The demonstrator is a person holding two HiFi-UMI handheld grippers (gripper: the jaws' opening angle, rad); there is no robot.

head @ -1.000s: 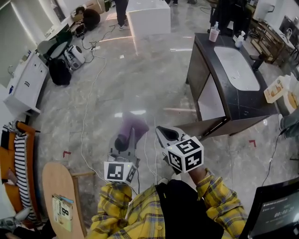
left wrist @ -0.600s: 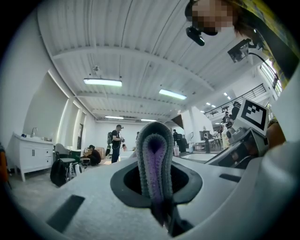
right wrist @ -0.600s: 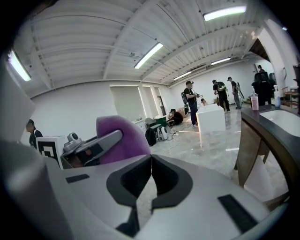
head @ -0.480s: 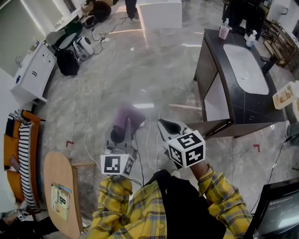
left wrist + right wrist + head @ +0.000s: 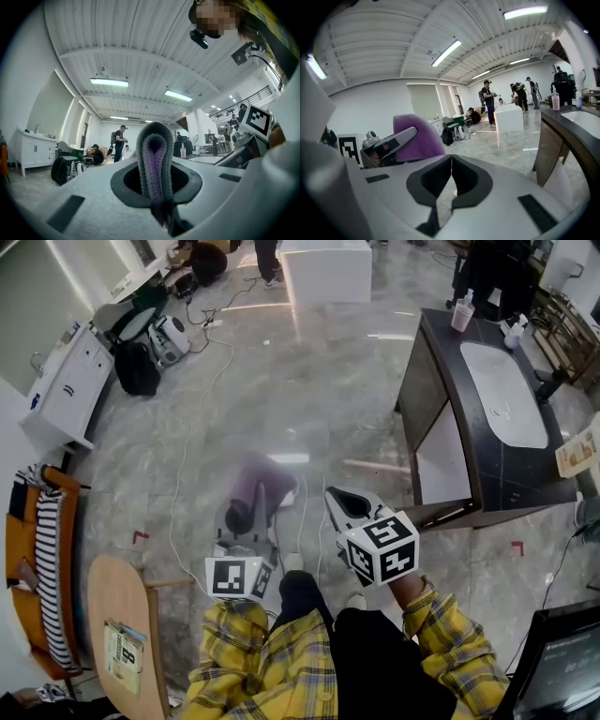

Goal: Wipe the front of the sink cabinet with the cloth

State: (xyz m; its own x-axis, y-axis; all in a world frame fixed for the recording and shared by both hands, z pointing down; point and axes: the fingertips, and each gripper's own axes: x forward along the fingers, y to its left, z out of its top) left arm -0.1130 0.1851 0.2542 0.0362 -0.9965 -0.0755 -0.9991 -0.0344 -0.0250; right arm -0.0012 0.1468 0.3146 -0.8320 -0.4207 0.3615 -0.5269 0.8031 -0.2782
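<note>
My left claw [image 5: 246,521] is clenched on the purple cloth [image 5: 265,482]. The cloth stands up between its jaws as a doubled loop, pinched at the bottom. My right claw [image 5: 339,502] is clenched on nothing, its jaws meeting edge to edge. Both claws hang side by side over the grey marble floor [image 5: 309,381], just ahead of my yellow plaid sleeves [image 5: 450,652]. The sink cabinet [image 5: 487,474] stands well apart, ahead and to my right. It is dark, with a white basin [image 5: 506,390] set in its top, and the cloth is nowhere near its front.
</note>
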